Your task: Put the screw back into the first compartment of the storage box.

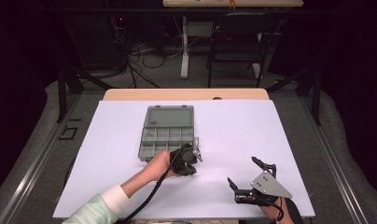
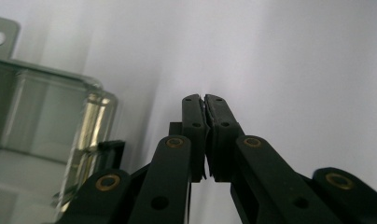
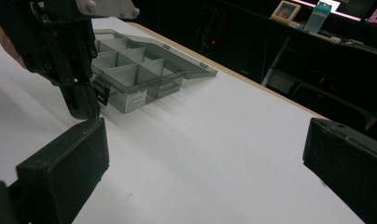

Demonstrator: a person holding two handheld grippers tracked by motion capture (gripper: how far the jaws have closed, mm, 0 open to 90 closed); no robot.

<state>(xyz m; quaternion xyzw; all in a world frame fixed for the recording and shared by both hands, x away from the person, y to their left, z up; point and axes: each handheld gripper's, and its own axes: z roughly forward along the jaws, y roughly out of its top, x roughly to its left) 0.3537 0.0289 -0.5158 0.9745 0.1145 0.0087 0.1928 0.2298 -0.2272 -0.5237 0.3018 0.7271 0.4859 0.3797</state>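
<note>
A grey see-through organiser box (image 1: 168, 133) lies open on the white sheet, its lid flat behind it and its compartments showing nothing inside. My left gripper (image 1: 189, 158) points down at the sheet just off the box's front right corner, by the black latch. In the left gripper view, its jaws (image 2: 204, 100) stand pressed together with nothing visible between them, and the box wall (image 2: 46, 116) is at the left. My right gripper (image 1: 242, 170) rests near the front right of the sheet, open and with nothing between its jaws. The right gripper view (image 3: 203, 154) looks toward the box (image 3: 140, 70) and the left gripper (image 3: 84, 109).
A white sheet (image 1: 233, 126) covers most of the wooden table (image 1: 186, 94). Beyond the far edge stand a black chair (image 1: 238, 42) and a tangle of cables on the floor (image 1: 140, 56). A cable trails from the left gripper toward the front edge.
</note>
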